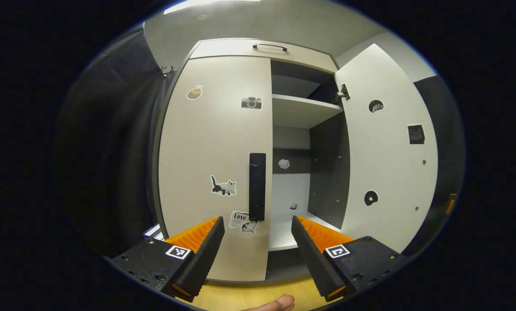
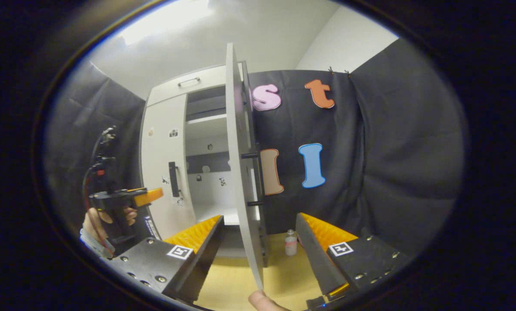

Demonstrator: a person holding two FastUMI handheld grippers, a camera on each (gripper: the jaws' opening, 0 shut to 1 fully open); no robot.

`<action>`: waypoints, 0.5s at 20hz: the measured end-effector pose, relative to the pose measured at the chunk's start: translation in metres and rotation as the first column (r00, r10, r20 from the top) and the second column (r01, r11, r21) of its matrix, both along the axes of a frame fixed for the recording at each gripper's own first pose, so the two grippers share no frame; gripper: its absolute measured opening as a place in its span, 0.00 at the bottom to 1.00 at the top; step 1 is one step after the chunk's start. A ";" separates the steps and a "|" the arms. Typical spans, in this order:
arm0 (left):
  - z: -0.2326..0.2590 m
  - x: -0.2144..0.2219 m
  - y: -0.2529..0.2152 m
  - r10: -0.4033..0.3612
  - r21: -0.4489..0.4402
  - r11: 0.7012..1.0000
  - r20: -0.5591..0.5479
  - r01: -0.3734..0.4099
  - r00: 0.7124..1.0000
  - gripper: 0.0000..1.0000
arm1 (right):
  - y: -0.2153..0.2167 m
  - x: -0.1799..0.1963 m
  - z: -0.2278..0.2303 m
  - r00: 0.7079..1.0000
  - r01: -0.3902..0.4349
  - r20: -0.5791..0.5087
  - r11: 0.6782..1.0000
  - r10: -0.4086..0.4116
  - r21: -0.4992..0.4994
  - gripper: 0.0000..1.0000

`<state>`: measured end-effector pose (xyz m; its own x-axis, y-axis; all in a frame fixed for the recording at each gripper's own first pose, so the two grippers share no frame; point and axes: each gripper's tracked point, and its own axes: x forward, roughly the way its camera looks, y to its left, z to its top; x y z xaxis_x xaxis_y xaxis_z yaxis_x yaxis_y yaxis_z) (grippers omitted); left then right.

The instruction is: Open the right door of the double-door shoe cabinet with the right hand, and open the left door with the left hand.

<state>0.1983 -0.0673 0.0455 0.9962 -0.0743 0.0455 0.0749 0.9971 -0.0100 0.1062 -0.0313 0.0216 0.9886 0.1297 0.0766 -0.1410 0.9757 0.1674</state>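
Ribbed orange fingers of left gripper [image 1: 258,233] and right gripper [image 2: 258,231] spread; flat right door [image 2: 240,172] ajar.

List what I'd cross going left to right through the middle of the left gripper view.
Black curtain → closed left door → its black handle → open cabinet interior → dark inner side panel → swung-open right door.
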 end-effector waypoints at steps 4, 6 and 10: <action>0.003 0.040 -0.004 0.025 0.000 1.000 -0.033 -0.025 0.999 0.97 | -0.003 -0.031 -0.014 0.999 0.042 0.006 0.999 -0.042 -0.009 0.98; 0.008 0.059 0.001 0.048 0.004 0.999 -0.036 -0.047 0.998 0.97 | 0.007 -0.042 -0.026 1.000 0.022 -0.005 1.000 -0.022 -0.019 0.98; 0.024 0.087 0.021 0.119 0.002 0.993 0.001 -0.119 0.993 0.97 | 0.023 -0.067 -0.038 1.000 -0.021 -0.001 1.000 0.021 -0.017 0.94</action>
<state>0.2856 -0.0466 0.0697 0.9979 0.0451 0.0469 -0.0448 0.9990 -0.0082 0.0395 -0.0086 -0.0162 0.9857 0.1519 0.0729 -0.1614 0.9753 0.1508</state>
